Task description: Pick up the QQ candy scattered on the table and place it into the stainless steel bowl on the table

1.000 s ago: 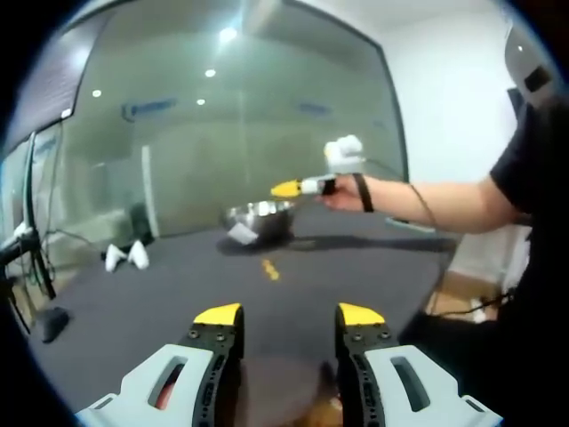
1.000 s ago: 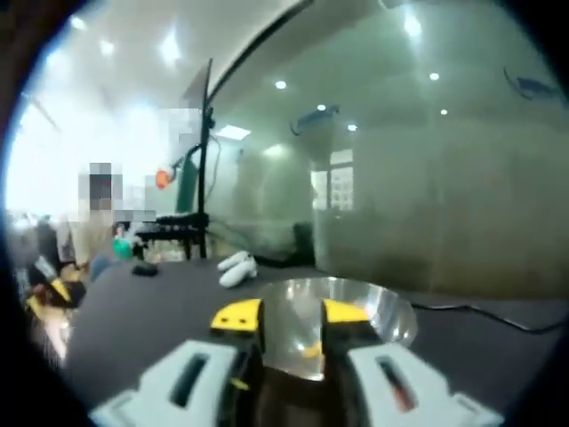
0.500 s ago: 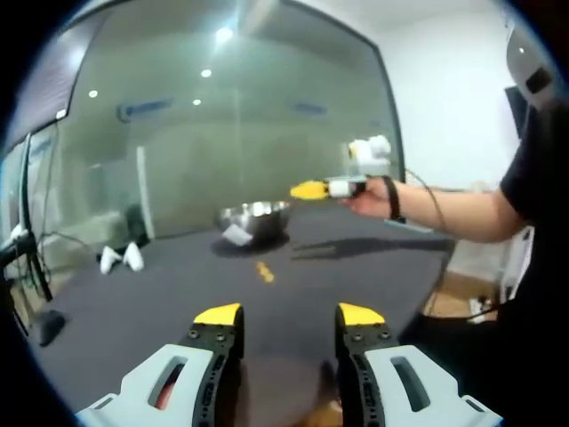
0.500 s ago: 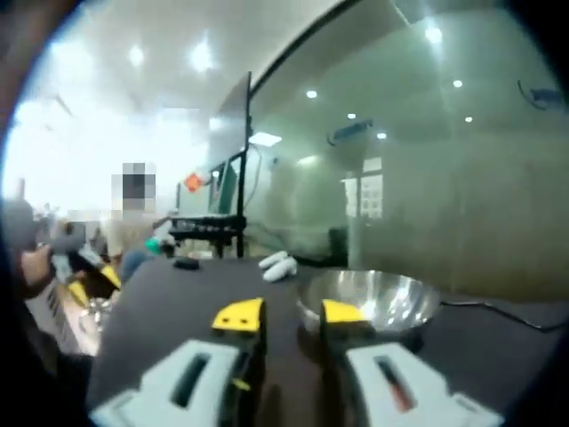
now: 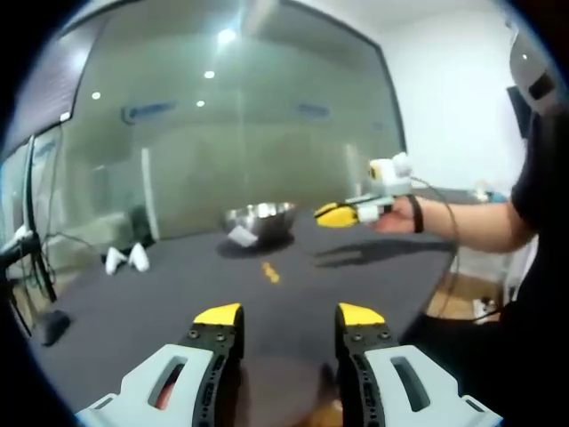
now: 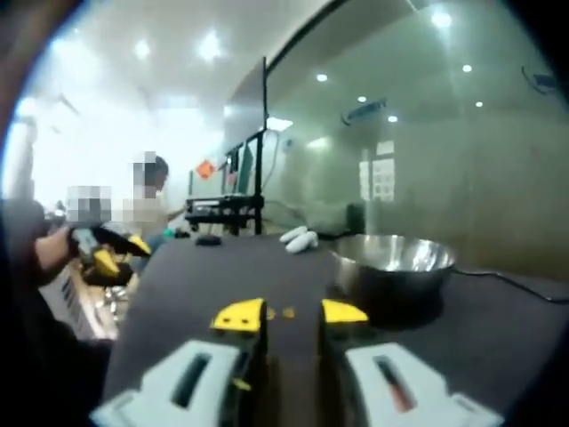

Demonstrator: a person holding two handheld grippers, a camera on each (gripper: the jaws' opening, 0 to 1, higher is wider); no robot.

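- Left gripper view: own left gripper (image 5: 290,318), white-bodied with yellow-tipped black jaws, held over the near edge of the dark grey table (image 5: 160,294), jaws spread apart with nothing between them.
- Further out on the table, a round stainless steel bowl (image 5: 260,218) sitting upright, with a small white scrap (image 5: 241,235) lying just at its near side.
- Between the bowl and the left jaws, one small yellow QQ candy (image 5: 269,271) lying alone on the dark surface, well apart from both.
- To the right of the bowl and above the tabletop, the right gripper (image 5: 331,213) with yellow tips, held in a person's hand (image 5: 396,213) with a black-sleeved arm behind; its shadow cast on the table beneath. Too small to tell how its jaws stand from here.
- At the far left of the table, two small white rounded objects (image 5: 124,258) side by side, before a frosted glass wall (image 5: 222,133).
- Right gripper view: own right gripper (image 6: 290,312) low above the table (image 6: 204,276), yellow-tipped jaws parted, holding nothing.
- A small yellow candy (image 6: 288,312) visible on the table in the gap just past the tips, not touched by either jaw.
- The steel bowl (image 6: 392,265) standing to the right, just beyond the right-hand jaw, shiny rim catching light.
- The white rounded objects (image 6: 299,238) lying farther back behind the bowl's left side.
- At the left edge, the left gripper (image 6: 111,260) with yellow and black parts, blurred; beyond it a black frame stand (image 6: 227,206) and a bright room.
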